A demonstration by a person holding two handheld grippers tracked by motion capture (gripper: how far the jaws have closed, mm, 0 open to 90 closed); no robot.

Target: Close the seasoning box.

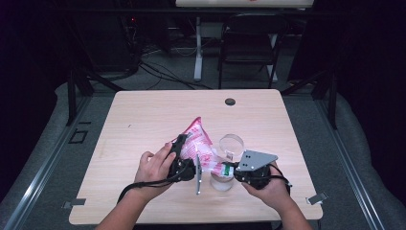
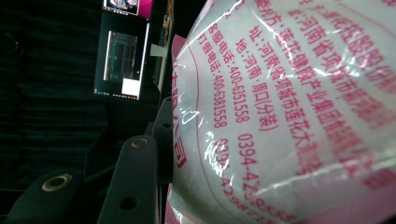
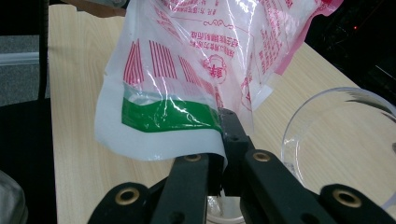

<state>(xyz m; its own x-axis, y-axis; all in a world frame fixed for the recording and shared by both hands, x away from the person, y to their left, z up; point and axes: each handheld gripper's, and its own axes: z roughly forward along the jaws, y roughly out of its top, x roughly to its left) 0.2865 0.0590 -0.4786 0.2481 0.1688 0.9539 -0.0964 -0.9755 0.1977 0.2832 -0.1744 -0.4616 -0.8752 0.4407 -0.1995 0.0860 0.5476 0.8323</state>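
A pink-and-white printed plastic bag of white powder hangs tilted over the table's middle. My left gripper is shut on its bulging body; in the left gripper view one black finger presses against the bag, and the other is hidden behind it. My right gripper is shut on the bag's lower corner. In the right gripper view the jaws pinch the corner just beside the bag's green stripe. A clear jar stands right under that corner.
A clear round dish lies on the wooden table just behind the right gripper. A black grommet sits near the far edge. A dark chair stands beyond the table.
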